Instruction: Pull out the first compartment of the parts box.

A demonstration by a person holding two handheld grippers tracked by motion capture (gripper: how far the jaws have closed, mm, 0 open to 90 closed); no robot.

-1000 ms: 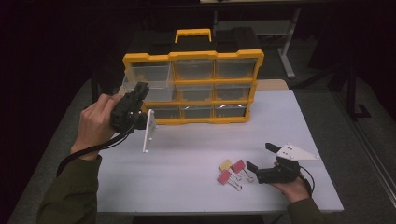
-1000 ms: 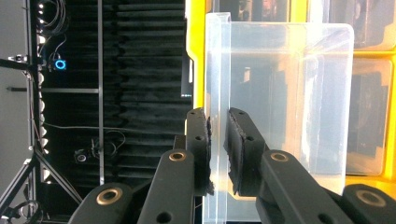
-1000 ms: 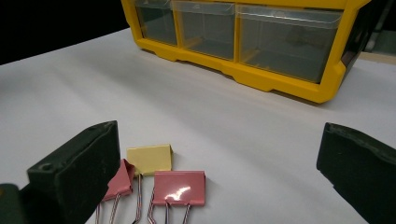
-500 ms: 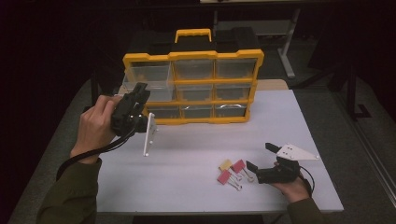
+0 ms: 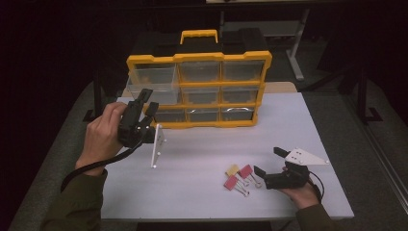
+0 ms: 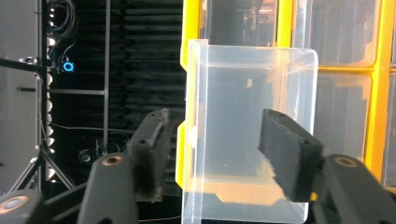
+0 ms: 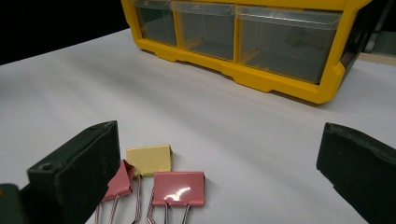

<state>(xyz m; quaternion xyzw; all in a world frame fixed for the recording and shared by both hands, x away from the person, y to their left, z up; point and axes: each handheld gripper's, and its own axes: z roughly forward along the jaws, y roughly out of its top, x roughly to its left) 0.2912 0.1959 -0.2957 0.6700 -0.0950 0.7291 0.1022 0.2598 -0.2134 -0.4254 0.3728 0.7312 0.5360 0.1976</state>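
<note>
A yellow drawer cabinet [image 5: 216, 122] with clear drawers stands at the back of the white table [image 5: 202, 192]. At its left column one clear drawer [image 5: 144, 94] [image 6: 252, 116] sticks out. My left gripper [image 5: 149, 98] [image 6: 217, 135] is right in front of that drawer. Its jaws have just been opening, and the pads stand apart from the drawer front without pressing on it. Two pink binder clips [image 5: 240, 178] [image 7: 177, 189] and a yellow one [image 5: 232, 170] [image 7: 149, 159] lie on the table. My right gripper [image 5: 268, 161] [image 7: 219, 154] rests just right of the clips, wide open.
The cabinet has a black top with a yellow carry handle [image 5: 198, 34]. Bare table lies between the cabinet and the clips. The table's edges drop to a dark floor, and a desk frame [image 5: 293, 53] stands behind.
The left gripper's jaws have spread apart at the drawer front; the drawer stays pulled out. The right gripper and the clips have not moved.
</note>
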